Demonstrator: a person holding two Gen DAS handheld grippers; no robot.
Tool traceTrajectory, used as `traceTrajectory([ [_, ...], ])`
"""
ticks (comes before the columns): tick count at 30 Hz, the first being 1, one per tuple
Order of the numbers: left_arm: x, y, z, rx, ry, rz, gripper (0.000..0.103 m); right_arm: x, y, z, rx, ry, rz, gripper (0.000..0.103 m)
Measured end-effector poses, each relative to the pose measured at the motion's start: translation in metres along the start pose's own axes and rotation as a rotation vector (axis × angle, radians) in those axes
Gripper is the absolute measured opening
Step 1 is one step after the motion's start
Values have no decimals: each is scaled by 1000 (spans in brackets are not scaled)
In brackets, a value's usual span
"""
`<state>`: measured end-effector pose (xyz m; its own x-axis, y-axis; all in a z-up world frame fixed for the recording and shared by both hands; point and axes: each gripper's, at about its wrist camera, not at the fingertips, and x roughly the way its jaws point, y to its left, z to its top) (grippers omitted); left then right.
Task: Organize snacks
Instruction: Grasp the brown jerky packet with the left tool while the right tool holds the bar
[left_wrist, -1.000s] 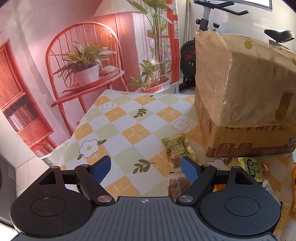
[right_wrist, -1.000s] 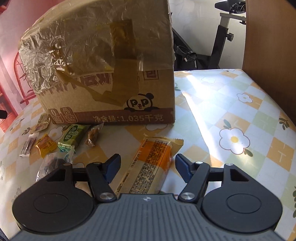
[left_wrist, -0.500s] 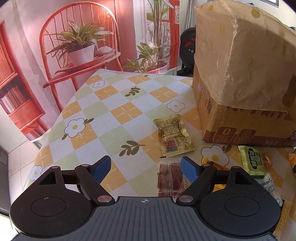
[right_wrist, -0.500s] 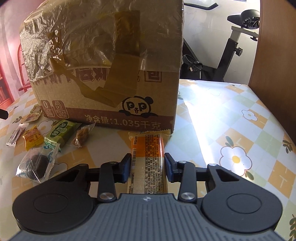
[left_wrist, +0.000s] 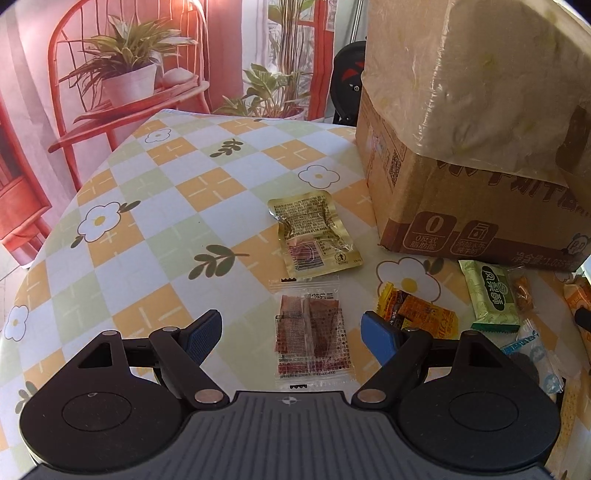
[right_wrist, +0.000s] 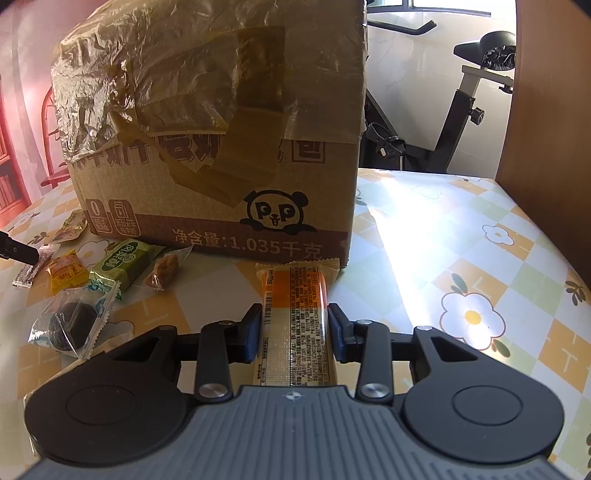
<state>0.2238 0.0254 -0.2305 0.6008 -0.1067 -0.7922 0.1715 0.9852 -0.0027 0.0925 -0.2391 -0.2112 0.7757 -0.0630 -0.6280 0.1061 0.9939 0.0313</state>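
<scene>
Tablecloth (right_wrist: 461, 229) checkered with flowers, exercise bike (right_wrist: 461, 110) behind, snack bar (right_wrist: 295, 321) pointing lengthwise at box (right_wrist: 221, 147), clamped by right gripper (right_wrist: 295, 328), left gripper (left_wrist: 291, 332) wide.

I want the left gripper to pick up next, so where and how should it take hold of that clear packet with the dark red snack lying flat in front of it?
Grip the clear packet across its narrow width at the middle, coming down from above. It lies flat, its long axis pointing away between the open left gripper jaws, long edges free.
</scene>
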Motion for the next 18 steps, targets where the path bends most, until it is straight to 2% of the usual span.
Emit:
traceTrajectory([
  [7, 16, -7, -3, -10, 17, 33, 84, 0, -1, 0, 4, 0, 4, 39],
  [11, 15, -9, -8, -1, -7, 51, 85, 0, -1, 0, 4, 0, 5, 39],
  [12, 15, -8, -7, -12, -5, 43, 82, 0, 0, 0, 4, 0, 5, 39],
  [14, 12, -9, -7, -5, -16, 34, 67, 0, 0, 0, 5, 0, 5, 39],
  [15, 10, -10, -6, 4, -19, 21, 48, 0, -1, 0, 6, 0, 6, 39],
  [18, 7, -14, -3, 17, -8, 54, 41, 0, -1, 0, 7, 2, 8, 39],
])
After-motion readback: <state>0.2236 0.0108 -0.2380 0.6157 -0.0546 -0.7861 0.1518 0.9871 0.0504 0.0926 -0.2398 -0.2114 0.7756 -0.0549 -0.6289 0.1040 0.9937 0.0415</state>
